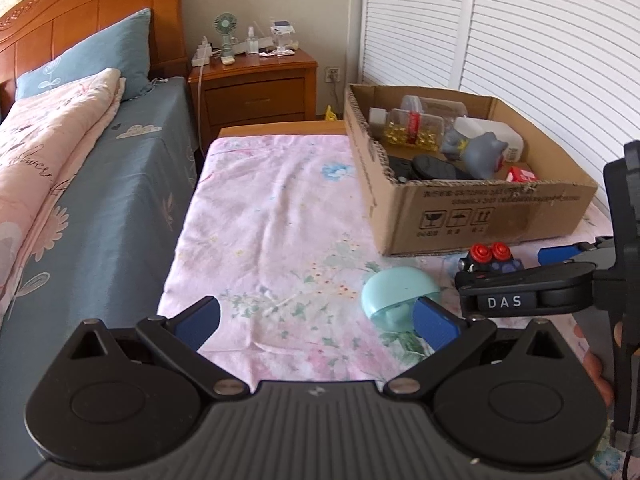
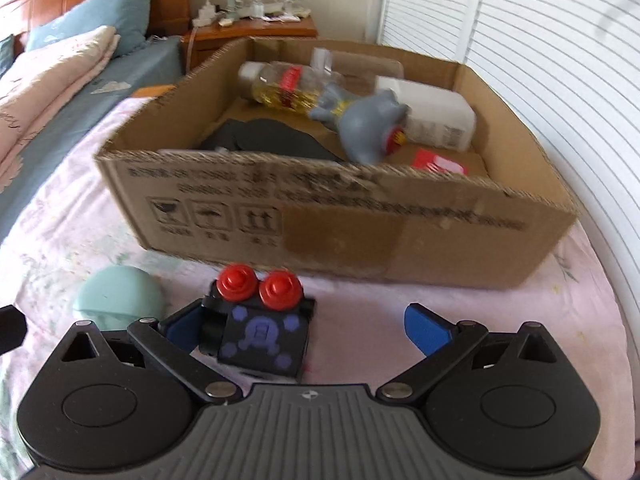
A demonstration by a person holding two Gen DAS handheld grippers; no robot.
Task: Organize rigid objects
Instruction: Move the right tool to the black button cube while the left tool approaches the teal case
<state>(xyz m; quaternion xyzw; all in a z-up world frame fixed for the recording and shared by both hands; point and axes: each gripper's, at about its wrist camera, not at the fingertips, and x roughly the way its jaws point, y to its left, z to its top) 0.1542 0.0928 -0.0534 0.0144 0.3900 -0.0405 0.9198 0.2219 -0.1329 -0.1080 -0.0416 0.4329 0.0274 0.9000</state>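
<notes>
Bedroom setting; a pink floral cloth (image 1: 276, 216) covers the low surface beside a bed (image 1: 100, 184), with white louvred doors (image 1: 520, 40) behind; a cardboard box (image 2: 340, 216) stands on the cloth and contains a grey figurine (image 2: 368, 124), a clear bottle of yellow capsules (image 2: 288, 84), a white container (image 2: 436, 116) and dark items; the black toy block (image 2: 262, 338), printed with a purple emblem and topped by two red knobs, lies on the cloth just in front of the box; a pale teal rounded case (image 1: 396, 292) lies near it; right hand-held gripper (image 2: 304, 328) spread wide, its left finger touching the block's side, right finger apart from it, nothing clamped; left hand-held gripper (image 1: 316, 316) likewise wide open and empty, its right finger just beside the teal case
</notes>
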